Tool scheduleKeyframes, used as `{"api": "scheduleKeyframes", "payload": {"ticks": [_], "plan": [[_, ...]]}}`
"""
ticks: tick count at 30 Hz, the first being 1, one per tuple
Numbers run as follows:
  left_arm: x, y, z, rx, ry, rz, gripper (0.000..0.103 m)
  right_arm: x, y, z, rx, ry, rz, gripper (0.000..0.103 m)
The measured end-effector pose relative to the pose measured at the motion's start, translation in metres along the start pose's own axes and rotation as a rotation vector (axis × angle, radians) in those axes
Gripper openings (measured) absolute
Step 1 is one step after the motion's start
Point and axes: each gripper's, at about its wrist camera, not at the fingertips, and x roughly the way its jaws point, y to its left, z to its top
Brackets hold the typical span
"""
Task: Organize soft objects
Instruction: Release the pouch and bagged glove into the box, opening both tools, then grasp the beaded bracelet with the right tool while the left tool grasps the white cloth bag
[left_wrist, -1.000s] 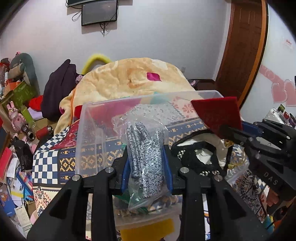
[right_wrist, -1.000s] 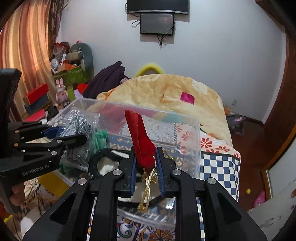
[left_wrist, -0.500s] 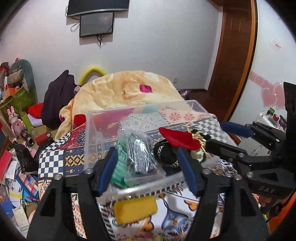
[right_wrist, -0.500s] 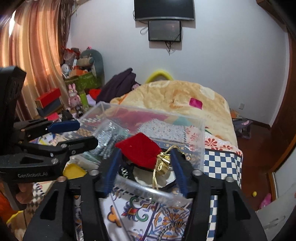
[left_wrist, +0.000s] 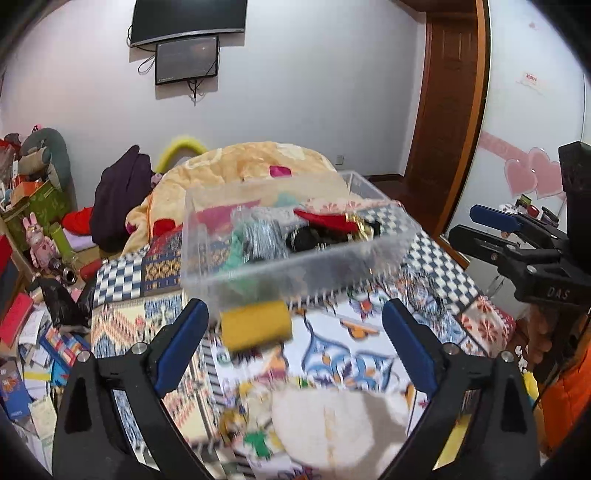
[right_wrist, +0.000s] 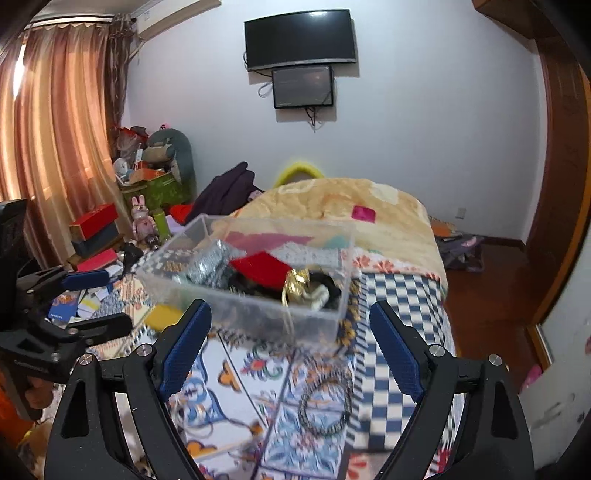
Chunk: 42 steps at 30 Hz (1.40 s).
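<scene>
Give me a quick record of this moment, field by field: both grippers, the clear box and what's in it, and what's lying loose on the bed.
left gripper: open, empty, short of the box
right gripper: open, empty, short of the box
clear plastic box: on the patterned bedspread
in box: red pouch with gold tie, bagged grey gloves, black item underneath, not identifiable
outside box: yellow block against its front wall, black hair band on the bedspread, white fluffy item nearest the left camera

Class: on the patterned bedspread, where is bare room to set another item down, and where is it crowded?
Free: the bedspread between the clear bin and black hair band. Crowded: inside the bin, and near the yellow sponge and white plush.
</scene>
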Motion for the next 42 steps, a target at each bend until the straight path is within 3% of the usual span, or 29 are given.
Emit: {"api": "scheduleKeyframes", "payload": {"ticks": [7,13,16,17,23,30,34,42], "plan": [[0.002,-0.007,-0.046,-0.042,0.104,-0.035,0.096,0.003,-0.002,-0.038,0.016,0.076,-0.026,0.086],[0.010,-0.016,-0.069,-0.052,0.144,-0.042,0.096,0.019,-0.010,-0.061,0.030,0.160,-0.048,0.086],[0.014,-0.020,-0.076,-0.060,0.155,-0.058,0.096,0.026,-0.016,-0.068,0.046,0.187,-0.053,0.080],[0.015,-0.020,-0.078,-0.061,0.156,-0.058,0.096,0.028,-0.017,-0.071,0.050,0.195,-0.052,0.072],[0.020,-0.023,-0.082,-0.043,0.156,-0.076,0.069,0.041,-0.019,-0.081,0.047,0.241,-0.058,0.044],[0.018,-0.022,-0.081,-0.054,0.148,-0.098,0.033,0.037,-0.017,-0.082,0.035,0.224,-0.070,0.016],[0.010,-0.017,-0.076,-0.067,0.125,-0.109,0.024,0.033,-0.015,-0.079,0.037,0.207,-0.049,0.014],[-0.010,-0.007,-0.045,-0.092,0.022,-0.099,0.022,0.018,-0.003,-0.059,0.014,0.131,-0.021,0.014]]}}
